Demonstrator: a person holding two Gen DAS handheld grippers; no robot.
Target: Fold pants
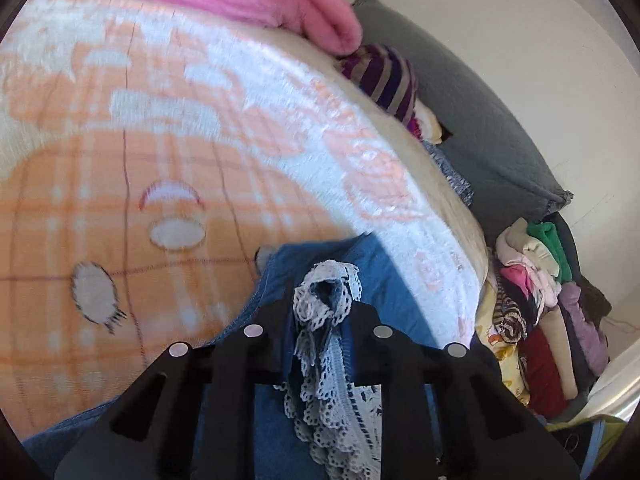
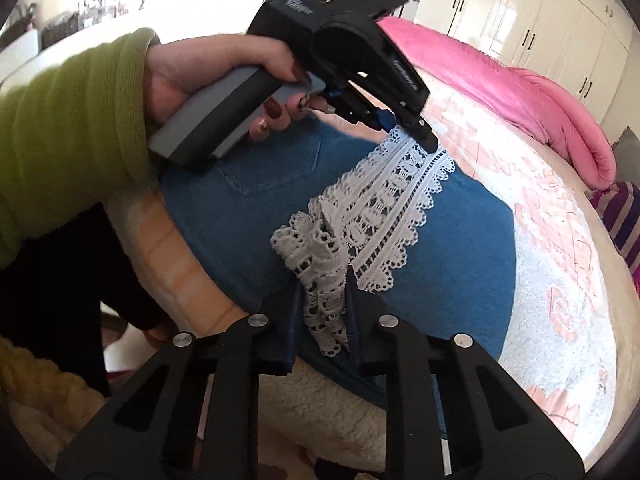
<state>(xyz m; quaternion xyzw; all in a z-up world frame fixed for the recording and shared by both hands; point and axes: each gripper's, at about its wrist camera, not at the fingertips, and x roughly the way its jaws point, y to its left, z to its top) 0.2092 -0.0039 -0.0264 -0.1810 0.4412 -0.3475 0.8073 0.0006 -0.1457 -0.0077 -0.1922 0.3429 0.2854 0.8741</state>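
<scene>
Blue denim pants (image 2: 460, 232) with a white lace band (image 2: 392, 208) lie on the orange and white bedspread (image 2: 560, 300). In the right wrist view my right gripper (image 2: 324, 280) is shut on the bunched near end of the lace. At the far end of the band my left gripper (image 2: 428, 142), held by a hand (image 2: 224, 72) in a green sleeve, pinches the lace. In the left wrist view the left gripper (image 1: 324, 300) is shut on gathered lace (image 1: 320, 344) and the blue cloth (image 1: 280, 268) under it.
A pink quilt (image 2: 520, 92) lies rolled along the far side of the bed. A purple striped cloth (image 1: 384, 76) and a grey pillow (image 1: 480, 120) sit at the bed's edge. A pile of mixed clothes (image 1: 540, 300) lies beside the bed. White wardrobes (image 2: 540, 12) line the wall.
</scene>
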